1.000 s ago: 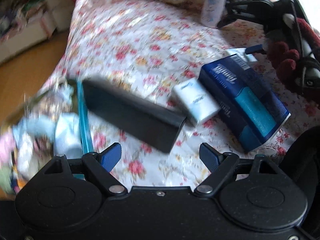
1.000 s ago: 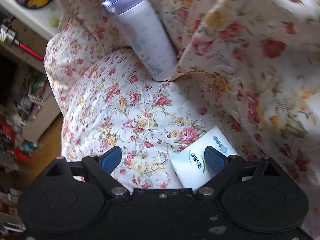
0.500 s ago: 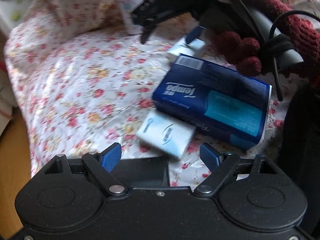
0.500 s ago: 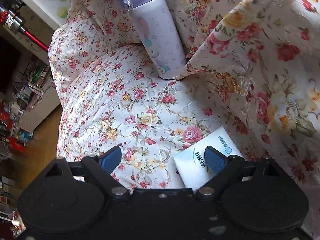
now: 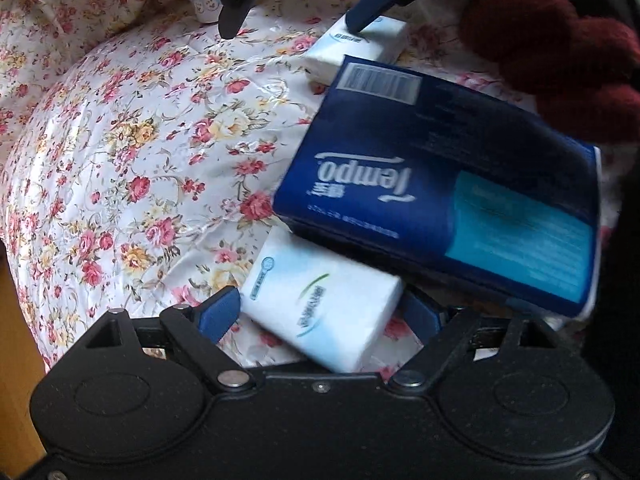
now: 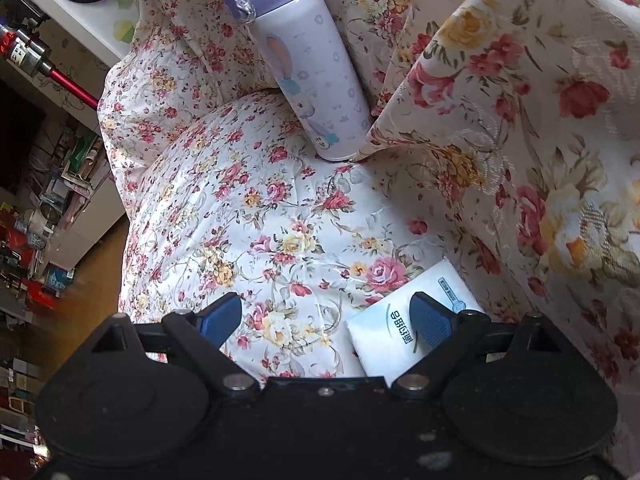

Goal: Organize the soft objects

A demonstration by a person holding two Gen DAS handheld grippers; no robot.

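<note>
Through the left wrist camera I have my left tongs [image 5: 320,312] spread wide around a small white tissue pack [image 5: 320,304] lying on the flowered bedspread [image 5: 132,152]. The pack sits between the blue pads; the left one is right at its edge, but I see no squeeze, so nothing is held yet. A big blue tissue pack [image 5: 440,200] overlaps the small one's far corner. Both should be light and squashy, with slick plastic wrap, so I would take the small pack across its short sides, near the middle, and close gently. Its near end is cut off by the tongs' body, and the picture is slightly smeared, so actual contact is hard to judge. A dark red knitted sleeve [image 5: 560,52] fills the top right corner.

Through the right wrist camera my right tongs [image 6: 326,320] stand wide open and empty over the bedspread, and they have just opened a little further. A second white tissue pack [image 6: 384,344] lies beneath the right-hand pad, not between the two. A lilac bottle [image 6: 304,76] stands against a flowered cushion [image 6: 520,120] further off. That pack's lower edge is hidden behind the tongs.
</note>
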